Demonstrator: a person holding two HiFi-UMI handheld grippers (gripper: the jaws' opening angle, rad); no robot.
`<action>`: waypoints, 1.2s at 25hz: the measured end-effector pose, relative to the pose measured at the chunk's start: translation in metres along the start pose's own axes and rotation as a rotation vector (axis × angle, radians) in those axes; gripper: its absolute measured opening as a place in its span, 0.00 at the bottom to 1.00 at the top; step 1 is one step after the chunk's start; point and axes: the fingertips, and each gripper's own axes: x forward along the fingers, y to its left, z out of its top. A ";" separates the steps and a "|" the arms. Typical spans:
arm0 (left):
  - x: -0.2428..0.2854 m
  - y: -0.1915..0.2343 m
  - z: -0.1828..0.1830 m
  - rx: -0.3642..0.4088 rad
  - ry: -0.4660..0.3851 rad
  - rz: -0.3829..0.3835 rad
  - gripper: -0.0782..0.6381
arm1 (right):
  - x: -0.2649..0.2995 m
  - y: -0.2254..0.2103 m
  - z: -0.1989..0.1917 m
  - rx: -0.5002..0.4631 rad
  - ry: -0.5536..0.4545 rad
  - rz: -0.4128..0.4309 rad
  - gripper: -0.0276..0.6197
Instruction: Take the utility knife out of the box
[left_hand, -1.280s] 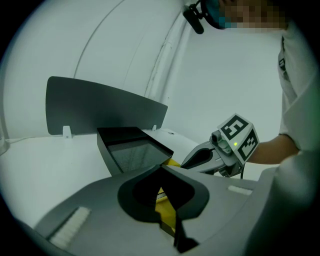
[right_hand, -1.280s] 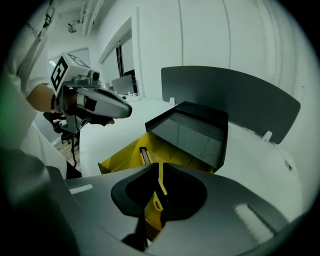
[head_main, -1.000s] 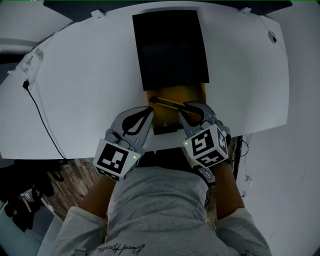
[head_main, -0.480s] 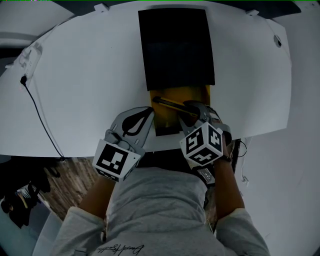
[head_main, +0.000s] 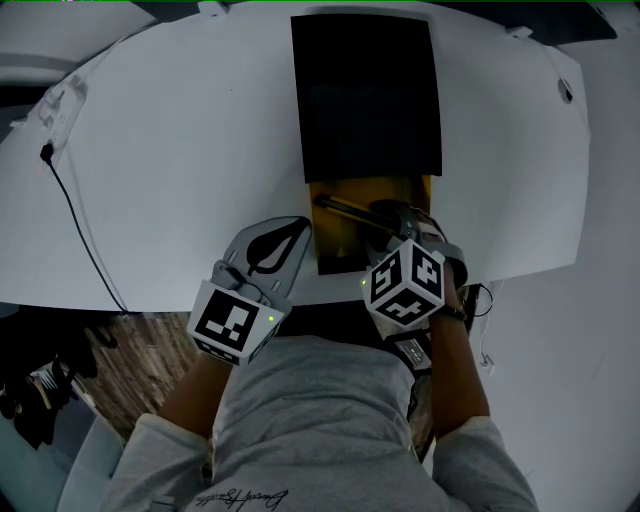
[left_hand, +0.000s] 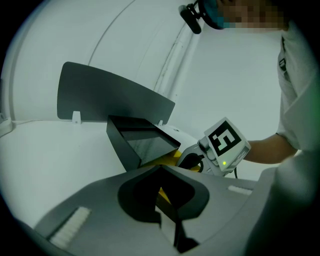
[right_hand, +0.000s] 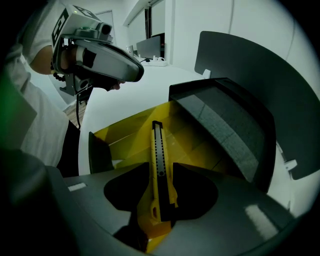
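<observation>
Yellow knife (right_hand: 159, 160), one; box (head_main: 365, 100), one

Two bare forearms (head_main: 455, 370) reach forward. The left grey gripper (head_main: 303, 224) tilts gently down, its jaws closed on the edge of a yellow box (head_main: 427, 195). The right grey gripper (head_main: 388, 215) points steeply down, its jaws opening around a yellow-and-black utility knife (right_hand: 159, 165).
</observation>
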 end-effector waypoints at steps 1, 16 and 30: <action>0.000 0.001 -0.001 -0.002 0.002 0.002 0.11 | 0.001 0.000 -0.001 -0.006 0.008 0.005 0.30; -0.005 0.007 -0.007 -0.032 -0.005 0.017 0.11 | 0.006 0.001 -0.003 0.000 0.035 0.043 0.28; -0.004 0.007 -0.006 -0.031 -0.007 0.015 0.11 | 0.007 0.001 -0.003 -0.001 0.044 0.029 0.25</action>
